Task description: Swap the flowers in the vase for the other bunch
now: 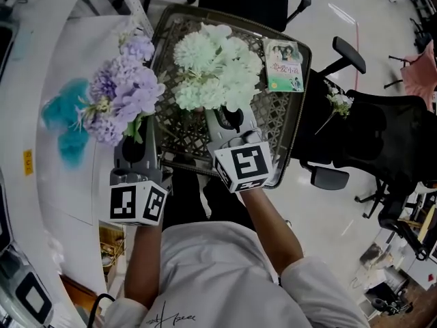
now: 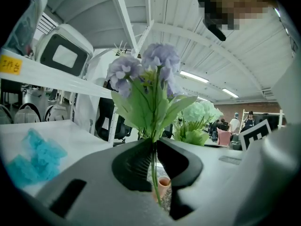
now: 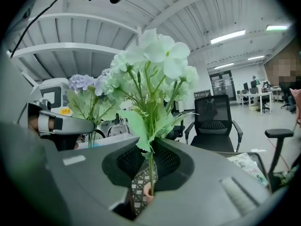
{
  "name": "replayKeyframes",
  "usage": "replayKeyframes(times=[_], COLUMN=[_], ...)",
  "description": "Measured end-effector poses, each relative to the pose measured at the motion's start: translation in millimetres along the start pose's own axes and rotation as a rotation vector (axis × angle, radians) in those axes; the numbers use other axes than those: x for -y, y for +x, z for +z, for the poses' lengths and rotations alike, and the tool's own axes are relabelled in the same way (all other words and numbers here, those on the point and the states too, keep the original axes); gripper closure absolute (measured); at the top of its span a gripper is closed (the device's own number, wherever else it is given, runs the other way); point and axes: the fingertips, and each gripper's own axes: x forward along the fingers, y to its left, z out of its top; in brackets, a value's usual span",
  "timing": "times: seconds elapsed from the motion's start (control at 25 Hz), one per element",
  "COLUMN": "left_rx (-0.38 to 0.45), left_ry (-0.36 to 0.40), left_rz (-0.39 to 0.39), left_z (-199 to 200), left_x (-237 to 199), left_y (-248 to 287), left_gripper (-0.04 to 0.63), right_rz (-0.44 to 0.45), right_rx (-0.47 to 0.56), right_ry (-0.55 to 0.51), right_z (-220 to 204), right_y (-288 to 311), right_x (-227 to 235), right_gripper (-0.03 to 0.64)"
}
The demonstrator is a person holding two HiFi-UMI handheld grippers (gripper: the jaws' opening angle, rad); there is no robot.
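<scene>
In the head view my left gripper is shut on the stems of a purple flower bunch, held upright at the left edge of a dark wicker tray. My right gripper is shut on the stems of a pale green bunch over the tray. The left gripper view has the jaws pinching thin green stems under the purple blooms. The right gripper view shows the same with the pale green blooms above the jaws. A small pinkish vase mouth sits below, with that stem reaching into it.
A printed packet lies at the tray's far right corner. A teal fluffy thing rests on the white table to the left. Black office chairs stand to the right, one bearing a small flower sprig.
</scene>
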Motion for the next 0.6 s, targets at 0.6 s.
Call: replayKeyframes(times=[0.6], left_rx=[0.045], left_ry=[-0.002], left_rz=[-0.014], left_z=[-3], left_x=[-9], left_y=[10], left_gripper=[0.56], right_rz=[0.027], right_rx=[0.043], right_ry=[-0.029], right_z=[13], right_y=[4], right_x=[-3], right_gripper=[0.568])
